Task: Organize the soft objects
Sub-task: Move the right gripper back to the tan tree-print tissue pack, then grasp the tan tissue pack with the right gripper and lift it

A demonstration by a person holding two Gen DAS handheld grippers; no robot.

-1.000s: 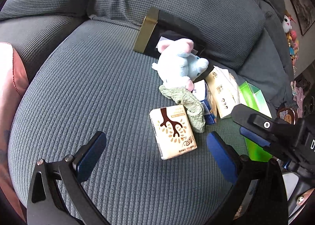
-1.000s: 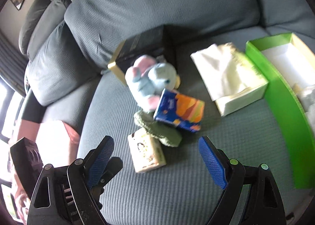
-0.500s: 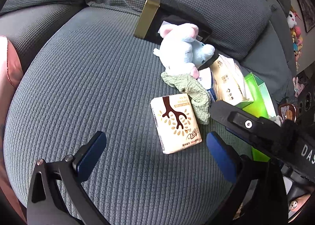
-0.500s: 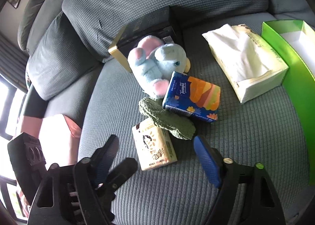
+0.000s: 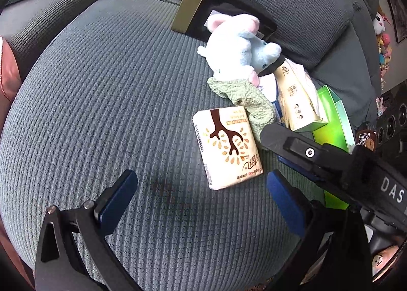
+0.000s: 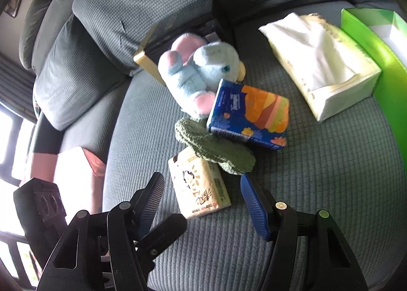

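A cream tissue pack with a brown tree print [image 5: 227,147] [image 6: 201,186] lies on the grey sofa seat [image 5: 101,113]. A green knit cloth [image 5: 245,99] [image 6: 216,146] overlaps its far end. A blue and pink plush toy [image 5: 237,46] [image 6: 198,74] lies behind the cloth. A blue and orange tissue pack [image 6: 250,115] leans on the plush. My right gripper [image 6: 202,184] is open, its fingers on either side of the cream pack's near end. My left gripper [image 5: 201,184] is open and empty, just short of the same pack.
A large cream tissue box [image 6: 320,64] [image 5: 296,95] and a green box [image 6: 376,44] [image 5: 333,123] lie to the right. A black and gold box [image 5: 203,11] [image 6: 183,34] leans on the back cushion. A pink cushion [image 6: 73,171] lies at the left.
My right gripper has moved forward and down until its open fingers straddle the cream pack. My left gripper has edged closer to the pack. No object has moved.
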